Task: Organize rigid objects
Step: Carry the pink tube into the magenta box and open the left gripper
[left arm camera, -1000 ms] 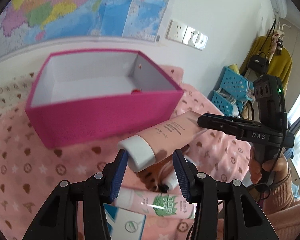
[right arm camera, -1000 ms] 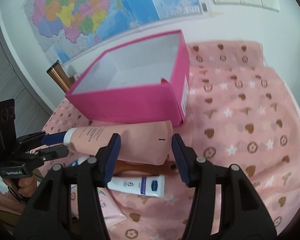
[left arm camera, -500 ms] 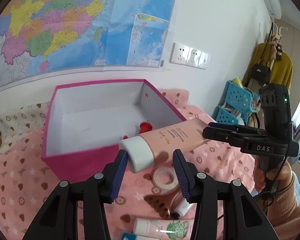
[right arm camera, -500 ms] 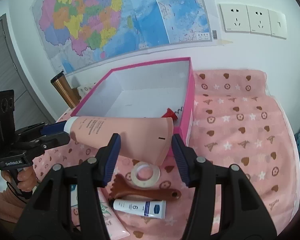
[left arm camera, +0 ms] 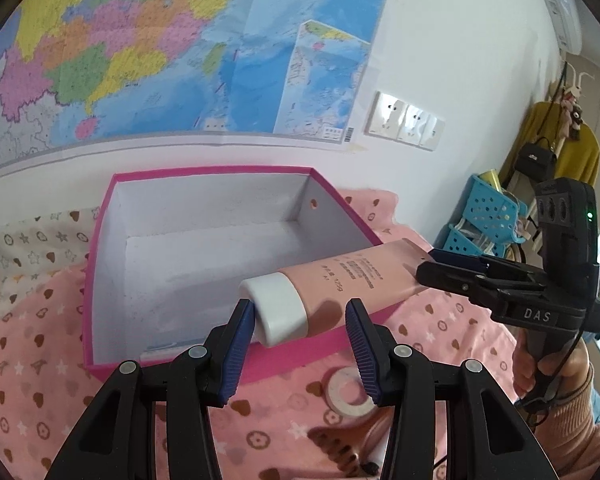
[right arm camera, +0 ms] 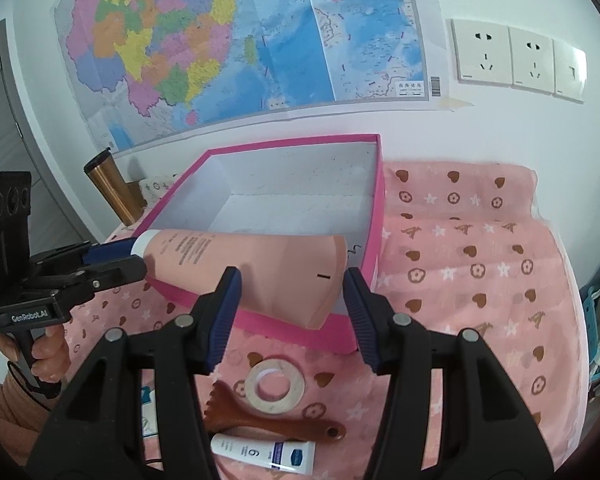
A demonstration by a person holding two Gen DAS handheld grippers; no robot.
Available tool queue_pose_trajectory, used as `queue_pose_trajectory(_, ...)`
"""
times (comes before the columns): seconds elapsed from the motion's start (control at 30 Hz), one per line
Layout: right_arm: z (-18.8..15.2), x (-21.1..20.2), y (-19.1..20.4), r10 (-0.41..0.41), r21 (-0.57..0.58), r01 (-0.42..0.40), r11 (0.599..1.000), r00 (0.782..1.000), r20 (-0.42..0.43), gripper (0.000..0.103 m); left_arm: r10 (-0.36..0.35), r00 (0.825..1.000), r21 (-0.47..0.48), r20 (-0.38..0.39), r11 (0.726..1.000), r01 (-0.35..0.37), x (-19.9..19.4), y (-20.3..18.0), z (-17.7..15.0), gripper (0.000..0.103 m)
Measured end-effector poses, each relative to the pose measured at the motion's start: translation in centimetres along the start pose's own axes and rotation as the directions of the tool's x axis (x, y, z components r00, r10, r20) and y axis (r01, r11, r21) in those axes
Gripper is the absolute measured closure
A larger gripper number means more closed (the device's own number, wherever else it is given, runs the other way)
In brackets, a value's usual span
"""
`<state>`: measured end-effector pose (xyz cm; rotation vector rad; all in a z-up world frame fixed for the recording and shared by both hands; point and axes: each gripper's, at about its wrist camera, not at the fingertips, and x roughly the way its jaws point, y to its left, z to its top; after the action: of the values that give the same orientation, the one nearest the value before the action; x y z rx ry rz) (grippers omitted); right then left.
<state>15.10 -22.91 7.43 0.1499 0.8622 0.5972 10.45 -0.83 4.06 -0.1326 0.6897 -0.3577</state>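
A pink tube (left arm camera: 352, 284), lying level, hangs over the near wall of the open pink box (left arm camera: 104, 264) at the centre of both views, carried by its two ends, apparently so it can be lowered in flat. The left gripper (left arm camera: 300, 328) holds the white cap (left arm camera: 278, 308) between fairly wide fingers, while the right gripper (right arm camera: 290, 300) brackets the flat crimped end, though firm pressing cannot be told in either view. Lower in the frame, a tape roll (right arm camera: 275, 387), a brown scraper (right arm camera: 268, 424) and a small white tube (right arm camera: 264, 451) wait on the pink cloth (right arm camera: 480, 272).

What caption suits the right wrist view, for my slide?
Both grippers carry a pink tube over the magenta box.
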Motion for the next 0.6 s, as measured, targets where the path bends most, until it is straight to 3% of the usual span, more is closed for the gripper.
queue_pose_trajectory(0.6, 2.0, 5.0, -0.2, -0.069, -0.044, 0.066, 0.997, 0.995, -0.078, 0.046, 0.027, 0.995, -0.063, -0.101, 0.997, -0.034, 5.1, 3.3, 1.1, 0.056)
